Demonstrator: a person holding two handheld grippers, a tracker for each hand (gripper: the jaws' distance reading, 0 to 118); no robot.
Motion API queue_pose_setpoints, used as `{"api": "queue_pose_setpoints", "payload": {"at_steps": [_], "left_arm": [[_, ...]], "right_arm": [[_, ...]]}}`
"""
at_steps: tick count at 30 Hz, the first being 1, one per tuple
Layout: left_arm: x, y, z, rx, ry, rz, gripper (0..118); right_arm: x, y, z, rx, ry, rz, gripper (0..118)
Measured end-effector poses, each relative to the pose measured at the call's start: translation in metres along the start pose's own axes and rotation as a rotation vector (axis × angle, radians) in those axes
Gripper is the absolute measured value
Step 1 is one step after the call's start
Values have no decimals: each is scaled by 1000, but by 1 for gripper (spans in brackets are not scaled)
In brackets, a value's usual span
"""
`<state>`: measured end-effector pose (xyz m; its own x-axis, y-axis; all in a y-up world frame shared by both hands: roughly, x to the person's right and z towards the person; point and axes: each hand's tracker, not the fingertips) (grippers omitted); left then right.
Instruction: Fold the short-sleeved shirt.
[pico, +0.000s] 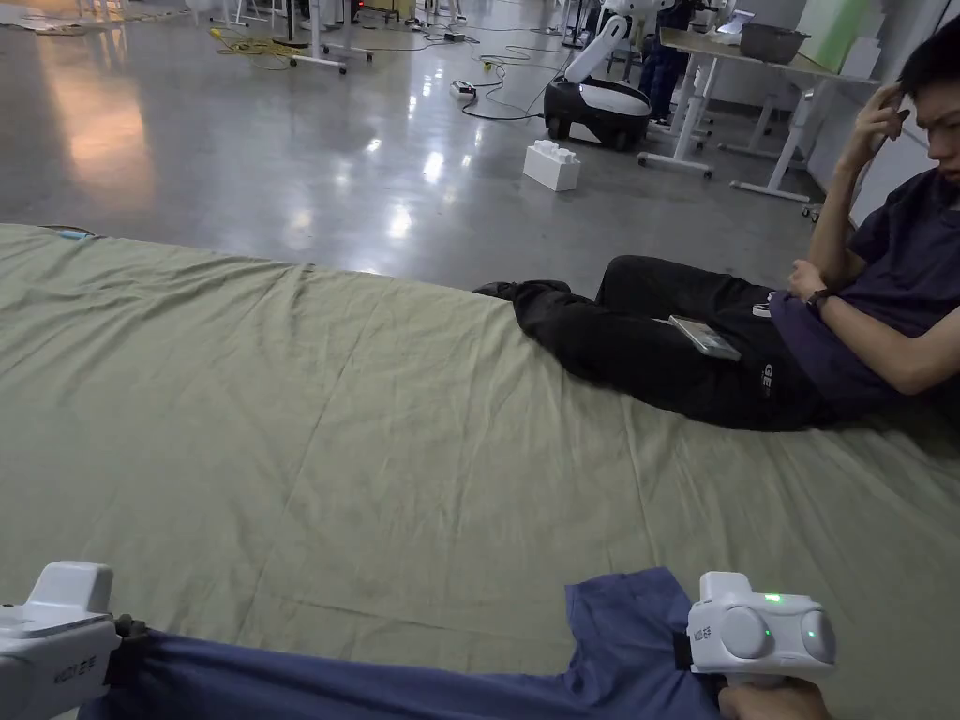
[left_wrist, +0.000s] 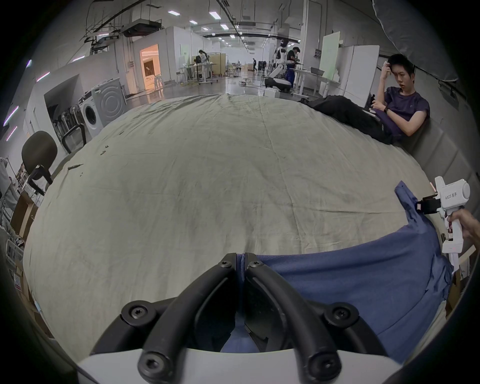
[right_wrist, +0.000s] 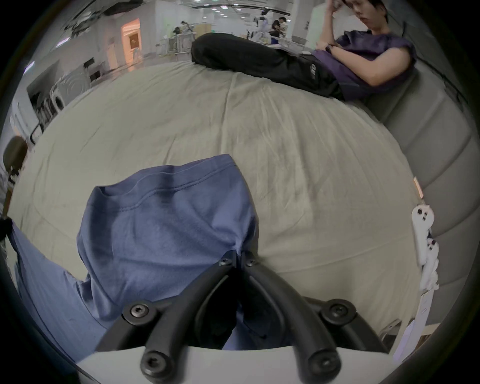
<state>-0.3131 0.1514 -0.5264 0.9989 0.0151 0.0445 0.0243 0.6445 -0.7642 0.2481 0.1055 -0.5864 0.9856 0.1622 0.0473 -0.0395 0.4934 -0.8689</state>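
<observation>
Two hand-held tongs grip a blue short-sleeved shirt (pico: 375, 684) at the near edge of a wide bed covered by an olive-green sheet (pico: 328, 422). The left tongs (left_wrist: 241, 262) are clamped on a thin fold of the shirt's fabric, jaws pressed together on it; the right tongs (right_wrist: 239, 257) are likewise clamped on bunched cloth beside a sleeve (right_wrist: 176, 176). The shirt stretches between them, its sleeve lying on the sheet. A person (pico: 844, 319) in dark clothes reclines at the bed's far right side, well apart from the shirt.
</observation>
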Motion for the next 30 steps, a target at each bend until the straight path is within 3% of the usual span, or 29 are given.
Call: {"api": "queue_pose_setpoints", "payload": {"at_steps": [5,12,23,30], "left_arm": [[-2,-3,7,11,-6,14,5],[-8,-7,35,66,-36,47,5],[-23,-34,109,154,-90,55,5],[-30,-88,146,131,-106,54,5]], "right_arm": [[9,-5,30,86,25,-82,2],[28,-33,107,225,60,-129,2],[36,-113,223,352,41,-31,2],[37,-176,253,276,44,-21,2]]}}
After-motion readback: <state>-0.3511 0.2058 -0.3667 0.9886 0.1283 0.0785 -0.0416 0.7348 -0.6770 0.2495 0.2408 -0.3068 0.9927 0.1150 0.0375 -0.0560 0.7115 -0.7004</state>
